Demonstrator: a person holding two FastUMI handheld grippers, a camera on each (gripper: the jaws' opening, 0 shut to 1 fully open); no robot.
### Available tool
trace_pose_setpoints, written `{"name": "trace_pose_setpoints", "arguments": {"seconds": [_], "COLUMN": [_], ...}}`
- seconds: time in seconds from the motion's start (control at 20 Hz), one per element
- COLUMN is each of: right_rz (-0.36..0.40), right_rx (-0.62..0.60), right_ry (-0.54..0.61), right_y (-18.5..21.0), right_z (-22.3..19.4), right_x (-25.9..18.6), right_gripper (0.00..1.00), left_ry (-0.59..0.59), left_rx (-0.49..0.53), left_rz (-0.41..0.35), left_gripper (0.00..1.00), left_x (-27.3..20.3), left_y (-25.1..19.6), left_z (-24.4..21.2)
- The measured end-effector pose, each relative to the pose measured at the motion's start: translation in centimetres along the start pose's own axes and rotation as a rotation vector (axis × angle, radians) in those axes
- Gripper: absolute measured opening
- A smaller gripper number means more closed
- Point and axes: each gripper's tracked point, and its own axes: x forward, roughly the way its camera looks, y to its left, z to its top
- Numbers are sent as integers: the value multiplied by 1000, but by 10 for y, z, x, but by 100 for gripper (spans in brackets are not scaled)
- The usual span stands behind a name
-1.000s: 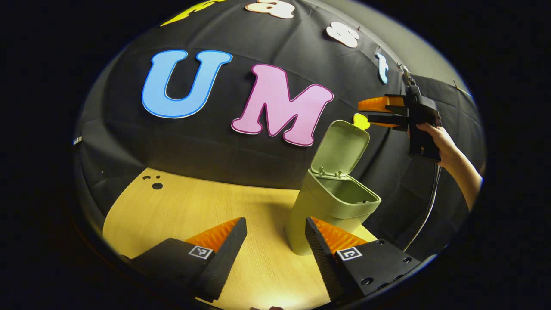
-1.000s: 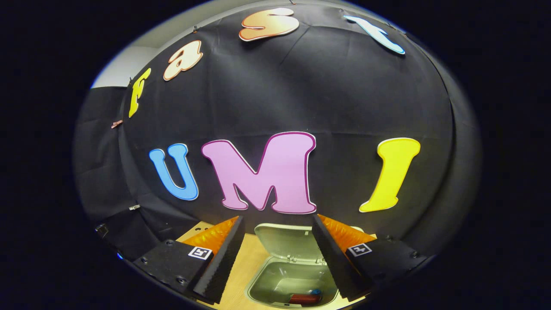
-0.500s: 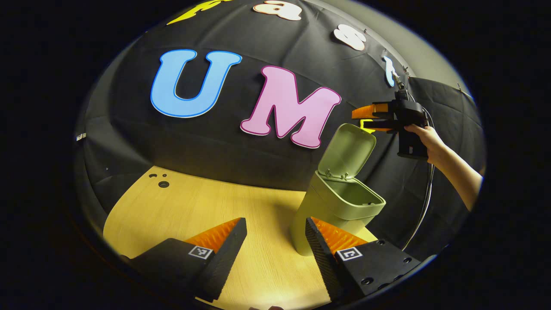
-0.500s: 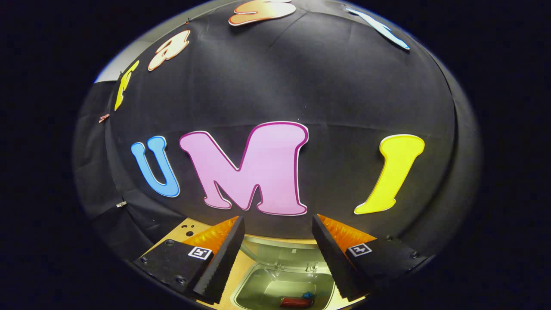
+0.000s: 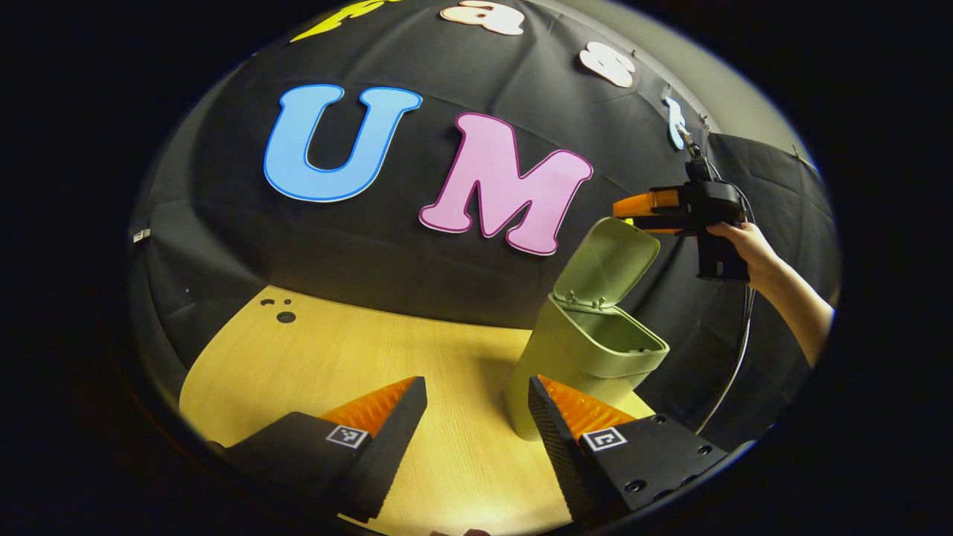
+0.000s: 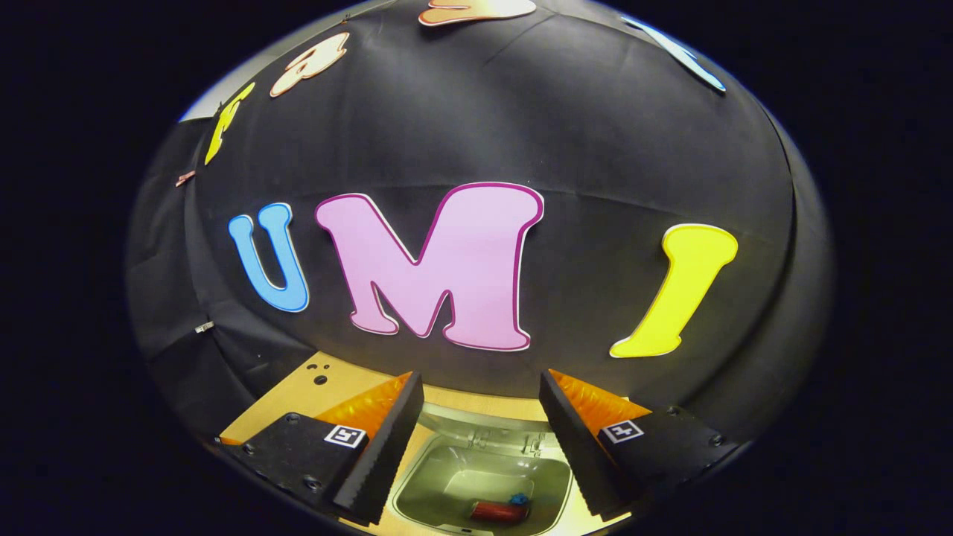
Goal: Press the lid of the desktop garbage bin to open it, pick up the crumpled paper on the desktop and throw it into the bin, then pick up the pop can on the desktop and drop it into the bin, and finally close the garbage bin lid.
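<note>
The tall pale-green plastic desktop garbage bin [image 5: 584,368] stands upright on the light wood-grain desktop [image 5: 357,357], toward the far right part of that surface, close to the black cloth wall. Its hinged pale-green lid [image 5: 607,262] is raised and tilted back on the hinge at the far rim, leaving the mouth uncovered.

In the left gripper view, the left gripper [image 5: 476,428] sits low above the desktop with its fingers spread apart and nothing between them; the bin's base appears just behind the right-hand finger. Whether that finger touches the bin cannot be told.

The same view shows the right gripper [image 5: 633,214], held by a person's hand [image 5: 748,249], raised above and just beyond the top edge of the open lid. Contact with the lid cannot be confirmed.

In the right gripper view, the right gripper [image 6: 480,439] looks down into the bin's mouth [image 6: 417,495] with its fingers apart and empty. A red cylindrical pop can [image 6: 497,511] lies on its side on the bin floor. A small blue item beside the can is too small to identify.
</note>
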Motion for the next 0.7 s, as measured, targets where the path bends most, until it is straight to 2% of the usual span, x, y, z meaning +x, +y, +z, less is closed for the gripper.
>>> {"name": "trace_pose_setpoints", "arguments": {"seconds": [0.4,0.7], "right_rz": [-3,1], "right_rx": [1,10], "right_ry": [25,65], "right_y": [11,18], "right_z": [-40,-73], "right_x": [-38,-50], "right_gripper": [99,99], "left_ry": [8,20], "left_rx": [9,-13], "left_rz": [1,-7], "left_gripper": [89,89], "left_x": [-5,-6], "left_y": [3,3], "left_z": [0,-1]}}
